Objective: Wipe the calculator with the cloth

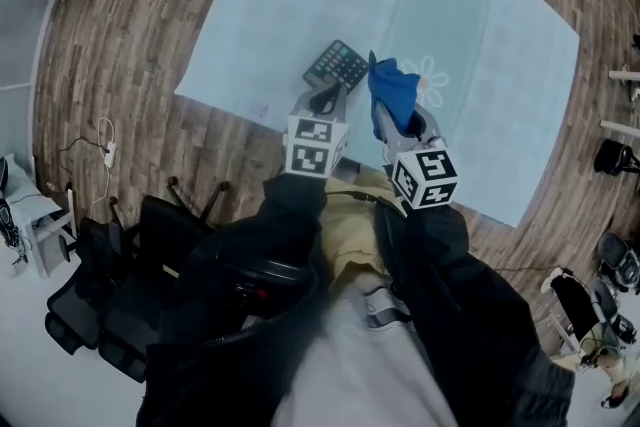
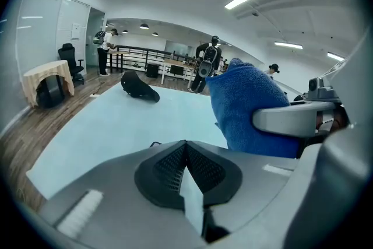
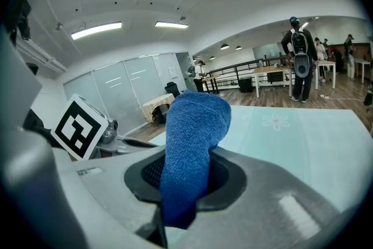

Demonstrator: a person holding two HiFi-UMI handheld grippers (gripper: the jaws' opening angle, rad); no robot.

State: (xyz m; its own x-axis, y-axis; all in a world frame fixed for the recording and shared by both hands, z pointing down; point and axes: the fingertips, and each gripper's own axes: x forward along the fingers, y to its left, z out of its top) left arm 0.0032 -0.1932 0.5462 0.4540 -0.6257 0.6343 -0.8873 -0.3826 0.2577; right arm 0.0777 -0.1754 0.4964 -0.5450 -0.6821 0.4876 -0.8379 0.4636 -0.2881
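My right gripper (image 3: pixel 185 182) is clamped on the blue cloth (image 3: pixel 195 131), my left gripper (image 2: pixel 186 175) is closed and empty, near the calculator (image 1: pixel 336 65).

Readable text: we find none.
Calculator (image 1: pixel 336 65) keys: too small for us to read.
Marker cubes (image 1: pixel 316 144): square black-and-white patterns, no letters.

We see the right gripper (image 3: pixel 185 183) clamped on the blue cloth (image 3: pixel 195 125), cloth standing upright, pale mat (image 3: pixel 303 137) beyond it.
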